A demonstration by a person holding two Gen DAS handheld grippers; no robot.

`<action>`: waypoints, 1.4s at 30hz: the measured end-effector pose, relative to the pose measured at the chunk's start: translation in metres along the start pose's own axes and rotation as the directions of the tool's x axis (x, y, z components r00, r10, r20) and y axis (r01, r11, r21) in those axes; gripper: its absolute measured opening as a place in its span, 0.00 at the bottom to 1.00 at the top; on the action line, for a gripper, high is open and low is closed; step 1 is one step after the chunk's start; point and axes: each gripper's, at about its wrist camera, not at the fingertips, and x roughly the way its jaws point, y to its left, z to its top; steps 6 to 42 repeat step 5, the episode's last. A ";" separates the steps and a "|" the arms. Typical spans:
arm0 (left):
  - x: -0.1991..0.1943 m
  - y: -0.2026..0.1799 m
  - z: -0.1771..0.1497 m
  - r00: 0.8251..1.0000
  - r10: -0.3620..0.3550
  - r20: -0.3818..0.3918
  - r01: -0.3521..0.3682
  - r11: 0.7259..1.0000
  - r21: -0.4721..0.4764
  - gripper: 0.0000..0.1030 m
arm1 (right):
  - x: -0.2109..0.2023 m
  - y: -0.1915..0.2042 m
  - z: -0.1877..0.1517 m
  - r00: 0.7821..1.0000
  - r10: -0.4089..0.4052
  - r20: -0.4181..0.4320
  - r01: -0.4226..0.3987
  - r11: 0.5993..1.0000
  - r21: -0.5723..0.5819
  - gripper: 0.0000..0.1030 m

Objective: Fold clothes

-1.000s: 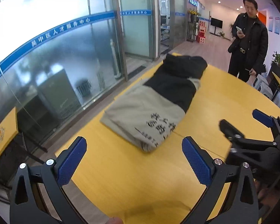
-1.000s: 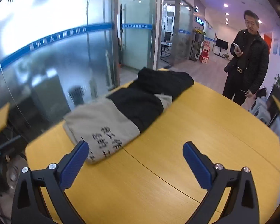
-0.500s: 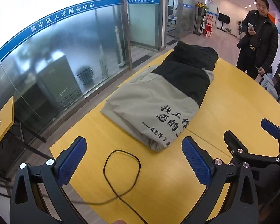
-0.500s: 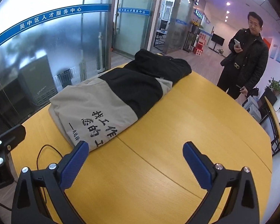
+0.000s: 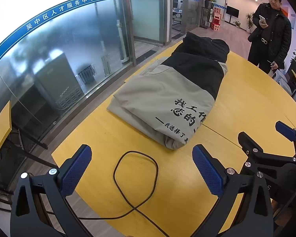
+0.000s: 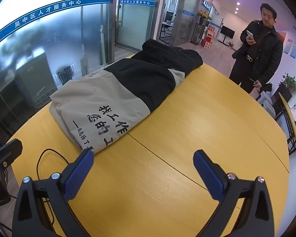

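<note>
Matt cloth jacket (image 5: 167, 98), smooth wood-look table (image 5: 246, 98) (slight sheen), frosted glass wall (image 5: 69, 49)

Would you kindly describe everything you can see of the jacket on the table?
The jacket is folded into a long flat bundle lying on the yellow table. Its near half is beige, smooth-looking fabric printed with black Chinese characters; its far half is black and looks softer, ending in a bunched black part at the far table edge. Layered folds show along its near-left side. Neither gripper touches it; the black cable loops just short of it.
</note>
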 end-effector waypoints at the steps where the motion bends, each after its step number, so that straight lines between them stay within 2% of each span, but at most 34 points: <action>1: -0.001 0.000 -0.001 1.000 0.000 0.008 0.000 1.000 -0.002 1.00 | -0.001 -0.001 0.000 1.000 -0.001 0.000 0.001 1.000 0.000 1.00; 5: -0.009 0.001 -0.004 0.998 0.015 0.068 -0.014 1.000 -0.019 1.00 | -0.005 -0.001 -0.002 1.000 -0.006 0.005 0.006 1.000 -0.003 1.00; 42: -0.009 0.001 -0.004 0.998 0.015 0.068 -0.014 1.000 -0.019 1.00 | -0.005 -0.001 -0.002 1.000 -0.006 0.005 0.006 1.000 -0.003 1.00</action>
